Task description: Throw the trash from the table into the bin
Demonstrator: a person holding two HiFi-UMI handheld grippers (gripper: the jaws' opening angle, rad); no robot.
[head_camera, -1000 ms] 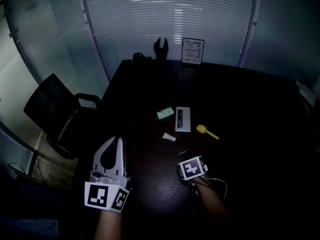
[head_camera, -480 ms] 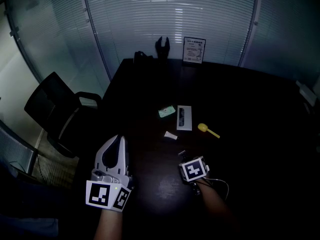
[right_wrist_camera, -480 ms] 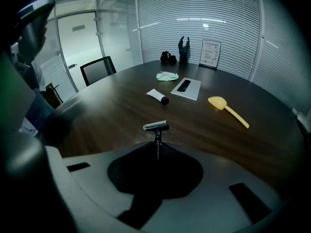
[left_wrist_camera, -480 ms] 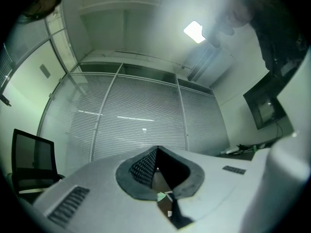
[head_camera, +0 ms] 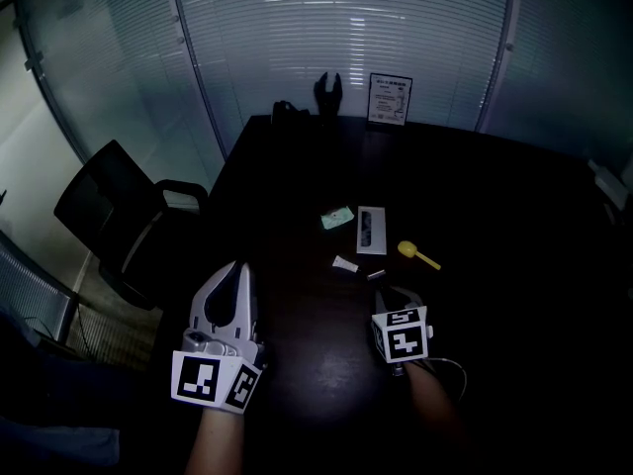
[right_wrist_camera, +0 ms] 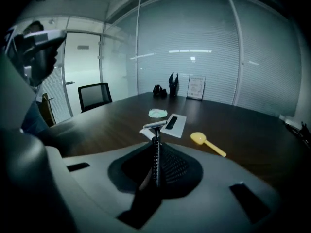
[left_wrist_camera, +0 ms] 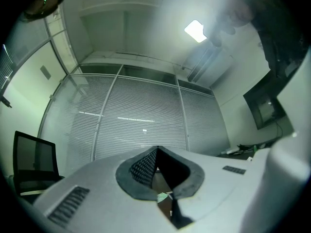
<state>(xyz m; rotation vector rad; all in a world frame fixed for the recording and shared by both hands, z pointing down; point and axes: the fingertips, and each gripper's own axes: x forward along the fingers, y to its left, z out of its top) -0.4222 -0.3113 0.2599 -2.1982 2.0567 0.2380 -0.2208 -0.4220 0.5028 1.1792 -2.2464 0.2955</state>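
Presently the right gripper (right_wrist_camera: 156,147), jaws just closed on the thin handle of the razor (right_wrist_camera: 154,124), needs steady pressure and level carriage to the bin; the left gripper (left_wrist_camera: 156,150) has its jaws together, empty.

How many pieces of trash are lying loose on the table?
4, clustered together: green wrapper, white packet right of it, yellow spoon further right, small white scrap nearest the right gripper, whose jaws hold a razor. None seems hidden.

Dim, bluish pictures; the dark wooden counter (head_camera: 514,196) reads almost black. A rectangular ceiling lamp (left_wrist_camera: 196,30) glares with haze around it; fisheye edges bend and darken
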